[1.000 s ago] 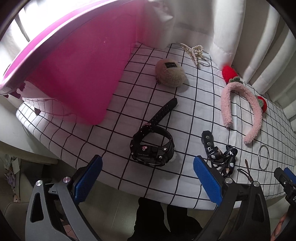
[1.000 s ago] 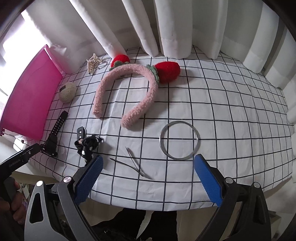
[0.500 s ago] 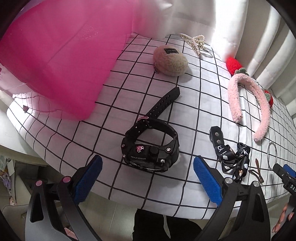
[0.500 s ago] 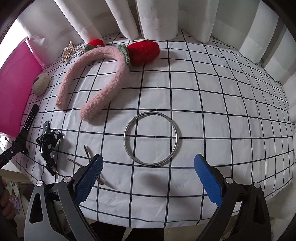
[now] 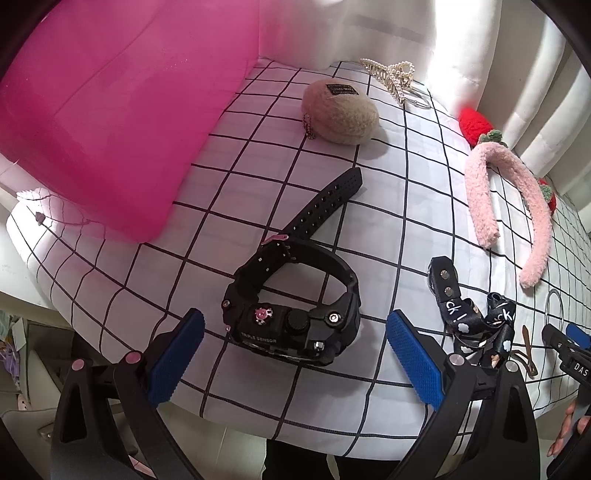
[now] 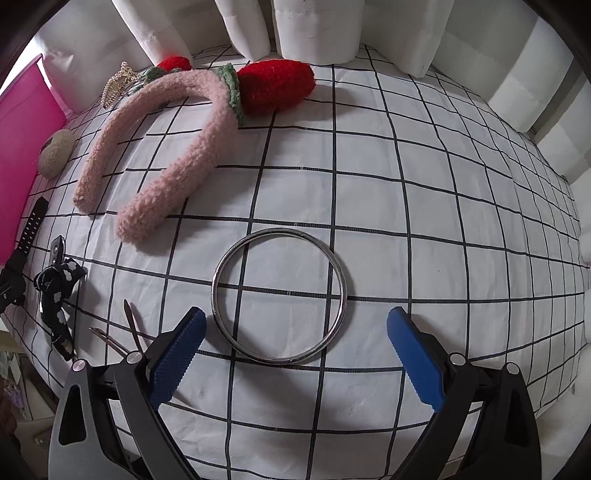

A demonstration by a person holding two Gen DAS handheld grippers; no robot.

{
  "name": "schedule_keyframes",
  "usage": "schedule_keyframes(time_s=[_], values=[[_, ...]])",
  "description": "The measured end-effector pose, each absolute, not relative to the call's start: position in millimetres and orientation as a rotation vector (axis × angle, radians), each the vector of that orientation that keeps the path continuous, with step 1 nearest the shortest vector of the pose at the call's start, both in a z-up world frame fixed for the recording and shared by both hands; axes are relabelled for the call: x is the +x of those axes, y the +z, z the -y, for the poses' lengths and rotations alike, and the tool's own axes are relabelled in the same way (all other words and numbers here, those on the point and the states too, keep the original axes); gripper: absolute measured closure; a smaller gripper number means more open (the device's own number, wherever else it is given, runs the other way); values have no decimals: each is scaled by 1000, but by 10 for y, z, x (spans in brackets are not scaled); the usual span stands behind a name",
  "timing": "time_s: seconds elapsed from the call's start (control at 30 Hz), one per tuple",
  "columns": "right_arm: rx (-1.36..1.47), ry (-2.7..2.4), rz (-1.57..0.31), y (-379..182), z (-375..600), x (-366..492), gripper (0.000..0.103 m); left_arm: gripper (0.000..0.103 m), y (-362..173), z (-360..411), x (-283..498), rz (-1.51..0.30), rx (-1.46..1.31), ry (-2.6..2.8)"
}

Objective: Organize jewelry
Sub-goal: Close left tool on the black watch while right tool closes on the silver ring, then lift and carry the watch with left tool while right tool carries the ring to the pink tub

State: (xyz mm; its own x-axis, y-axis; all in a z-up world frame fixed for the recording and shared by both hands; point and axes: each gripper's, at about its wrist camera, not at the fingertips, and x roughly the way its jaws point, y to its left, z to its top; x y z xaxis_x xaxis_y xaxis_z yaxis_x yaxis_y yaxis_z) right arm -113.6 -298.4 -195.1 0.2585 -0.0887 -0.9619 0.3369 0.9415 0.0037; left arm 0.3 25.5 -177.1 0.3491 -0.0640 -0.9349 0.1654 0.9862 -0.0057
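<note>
My left gripper (image 5: 295,354) is open, its blue pads on either side of a black watch (image 5: 295,314) lying on the checked cloth. A pink box (image 5: 110,122) stands to the left of the watch. My right gripper (image 6: 295,354) is open just in front of a silver bangle (image 6: 279,295). A pink fluffy headband with red strawberries (image 6: 177,144) lies beyond the bangle; it also shows in the left wrist view (image 5: 491,199).
A beige fuzzy pouch (image 5: 340,110) and a pearl hair claw (image 5: 391,74) lie at the back. A black printed strap (image 5: 476,317) and brown hair clips (image 6: 125,332) lie between the watch and the bangle. White curtains (image 6: 295,29) hang behind. The table edge is near both grippers.
Both grippers have moved forward and lower: the left one closer to the watch, the right one closer to the bangle. Both stay open.
</note>
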Motion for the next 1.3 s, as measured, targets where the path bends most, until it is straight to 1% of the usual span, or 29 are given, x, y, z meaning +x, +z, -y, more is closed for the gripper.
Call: schedule_keyframes(time_s=[0.33, 0.73, 0.9, 1.0, 1.03, 1.1, 1.13, 1.17, 1.3], values=[[205, -284, -1243, -2024, 3054, -1006, 9, 5, -1949, -191, 68, -1234, 112, -150], [168, -257, -1168, -2005, 2954, -1206, 8, 5, -1990, -126, 58, -1145, 112, -170], [176, -266, -1192, -2006, 2921, -1219, 9, 6, -1973, -151, -3, -1147, 106, -160], [178, -247, -1197, -1995, 2917, -1207, 10, 10, -1946, -153, -35, -1150, 109, -167], [177, -242, -1199, -1992, 2916, -1208, 10, 15, -1930, -141, -50, -1147, 114, -173], [174, -235, -1196, -1969, 2915, -1221, 14, 24, -1899, -116, -74, -1139, 119, -186], [171, -231, -1190, -1950, 2903, -1234, 21, 32, -1882, -103, -84, -1134, 121, -193], [164, -226, -1181, -1927, 2889, -1244, 33, 38, -1866, -99, -94, -1130, 125, -197], [164, -223, -1179, -1895, 2896, -1260, 33, 38, -1848, -110, -108, -1137, 122, -202]])
